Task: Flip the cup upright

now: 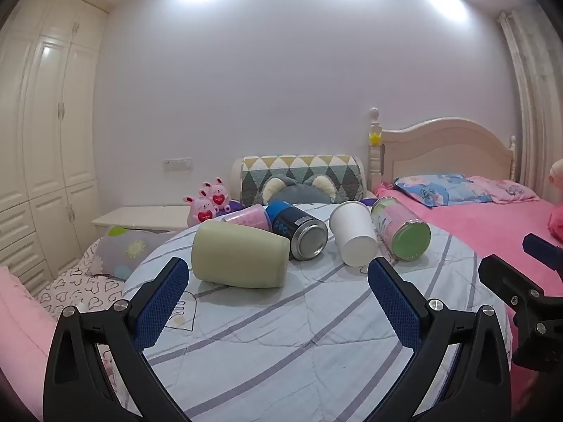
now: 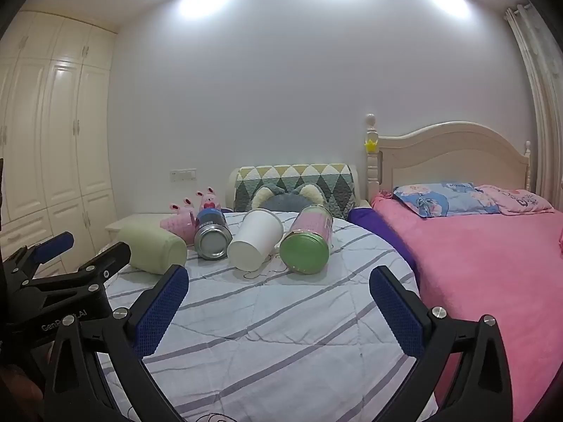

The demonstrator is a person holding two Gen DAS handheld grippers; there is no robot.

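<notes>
Several containers lie on their sides on a round table with a striped quilt. A pale green cup lies nearest my left gripper, which is open and empty just short of it. A white paper cup lies in the middle, base toward me; it also shows in the right wrist view. My right gripper is open and empty, short of the white cup. The pale green cup shows at left in the right wrist view.
A blue tin, a pink-labelled can with a green base and a pink cup lie among them. Pink plush toys sit behind. A pink bed is on the right, a wardrobe on the left.
</notes>
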